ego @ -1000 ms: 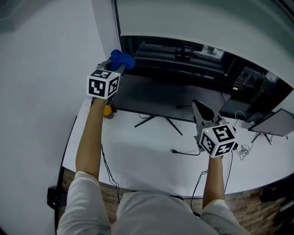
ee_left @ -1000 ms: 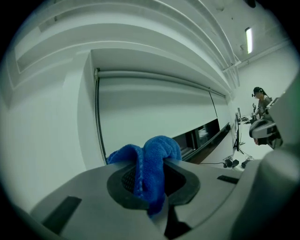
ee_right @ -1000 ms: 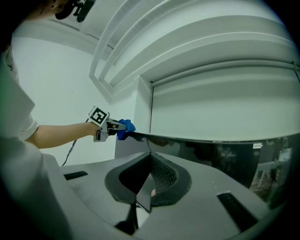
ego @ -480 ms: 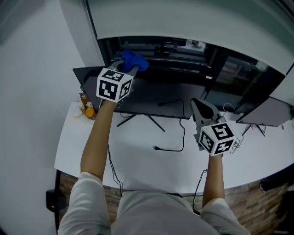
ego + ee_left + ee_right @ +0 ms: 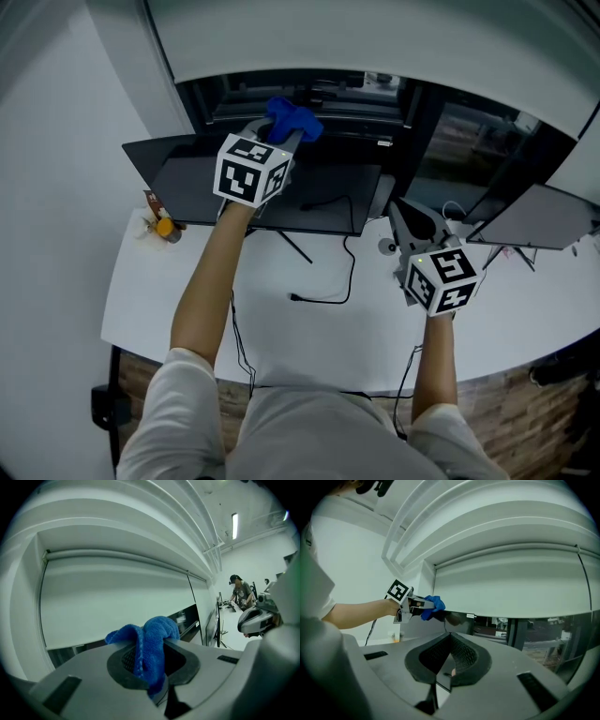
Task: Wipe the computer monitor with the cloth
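The blue cloth (image 5: 292, 119) is bunched between the jaws of my left gripper (image 5: 284, 134), which is shut on it. It is held at the top edge of the dark monitor (image 5: 187, 183), right of the middle. In the left gripper view the cloth (image 5: 151, 644) sticks up from the pads. The right gripper view shows the cloth (image 5: 432, 604) against the monitor's (image 5: 457, 618) upper edge. My right gripper (image 5: 412, 221) hovers over the white desk (image 5: 375, 328), right of the monitor. It is shut, with nothing between its pads (image 5: 459, 656).
A second monitor (image 5: 534, 220) stands at the far right. A small orange item (image 5: 167, 228) lies at the desk's left end. Black cables (image 5: 323, 295) trail across the desk and over its front edge. A person (image 5: 241, 592) stands far off in the left gripper view.
My left gripper has carried the cloth rightward along the monitor's top edge, from its left corner to past the middle. The right gripper has stayed in place.
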Demonstrator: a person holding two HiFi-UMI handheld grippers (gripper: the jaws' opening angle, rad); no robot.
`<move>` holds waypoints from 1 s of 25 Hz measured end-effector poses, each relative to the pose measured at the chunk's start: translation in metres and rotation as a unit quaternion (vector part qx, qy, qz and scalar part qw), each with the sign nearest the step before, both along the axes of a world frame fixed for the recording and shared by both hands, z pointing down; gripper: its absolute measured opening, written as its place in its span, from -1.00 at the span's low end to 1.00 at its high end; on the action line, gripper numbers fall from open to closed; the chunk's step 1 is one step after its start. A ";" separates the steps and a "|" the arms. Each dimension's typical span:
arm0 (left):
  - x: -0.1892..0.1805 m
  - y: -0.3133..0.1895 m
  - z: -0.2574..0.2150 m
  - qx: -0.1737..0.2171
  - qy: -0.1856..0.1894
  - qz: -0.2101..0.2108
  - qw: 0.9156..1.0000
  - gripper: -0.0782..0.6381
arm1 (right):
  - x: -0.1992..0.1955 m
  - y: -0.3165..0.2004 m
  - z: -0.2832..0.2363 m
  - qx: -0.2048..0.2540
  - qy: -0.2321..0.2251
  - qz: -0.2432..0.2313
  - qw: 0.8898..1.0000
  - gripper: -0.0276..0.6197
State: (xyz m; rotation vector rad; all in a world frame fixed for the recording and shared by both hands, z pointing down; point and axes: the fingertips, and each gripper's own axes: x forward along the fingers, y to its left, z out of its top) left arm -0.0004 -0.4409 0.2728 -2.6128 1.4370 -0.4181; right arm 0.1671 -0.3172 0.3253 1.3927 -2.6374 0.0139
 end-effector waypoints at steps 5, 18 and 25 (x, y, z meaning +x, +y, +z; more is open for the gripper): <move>0.045 0.003 -0.001 0.000 0.007 0.016 1.000 -0.62 | 0.037 0.003 0.002 -0.001 0.000 0.015 1.000 -0.87; 0.165 0.011 0.000 -0.001 0.034 0.080 0.996 -0.62 | 0.096 0.018 0.014 -0.005 -0.022 0.058 0.998 -0.87; 0.210 0.022 0.006 0.004 0.068 0.108 0.992 -0.62 | 0.114 0.029 0.030 -0.019 -0.026 0.078 0.996 -0.87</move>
